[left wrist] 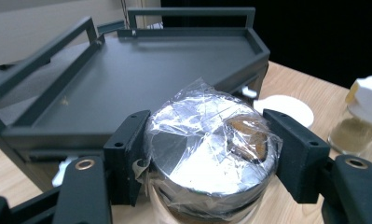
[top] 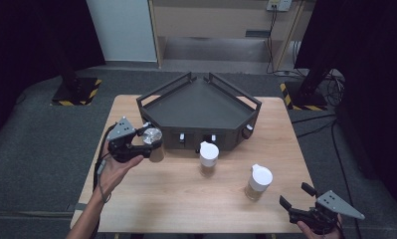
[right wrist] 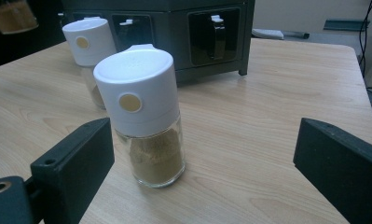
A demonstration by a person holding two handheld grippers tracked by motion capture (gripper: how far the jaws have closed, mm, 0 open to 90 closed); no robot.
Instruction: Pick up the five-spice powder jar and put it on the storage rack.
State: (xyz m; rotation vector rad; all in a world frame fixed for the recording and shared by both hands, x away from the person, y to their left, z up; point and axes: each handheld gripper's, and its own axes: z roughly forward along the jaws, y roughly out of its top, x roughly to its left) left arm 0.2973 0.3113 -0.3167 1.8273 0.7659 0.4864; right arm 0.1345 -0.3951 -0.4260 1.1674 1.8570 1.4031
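My high view looks forward and down over the whole surface [top: 186,199], with the dark rack [top: 200,102] at its far side. My left gripper view sits very close behind a foil-topped jar [left wrist: 211,149] and faces the same rack [left wrist: 127,79] from just beside it. My right gripper view rides low near the surface [right wrist: 277,154], facing a white-capped jar [right wrist: 144,112] close up, the rack's front [right wrist: 174,28] farther behind.

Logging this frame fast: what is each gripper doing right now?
Left gripper: closed on the foil-topped jar, beside the dark rack.
Right gripper: open, holding nothing; the nearer spice bottle stands ahead of it.
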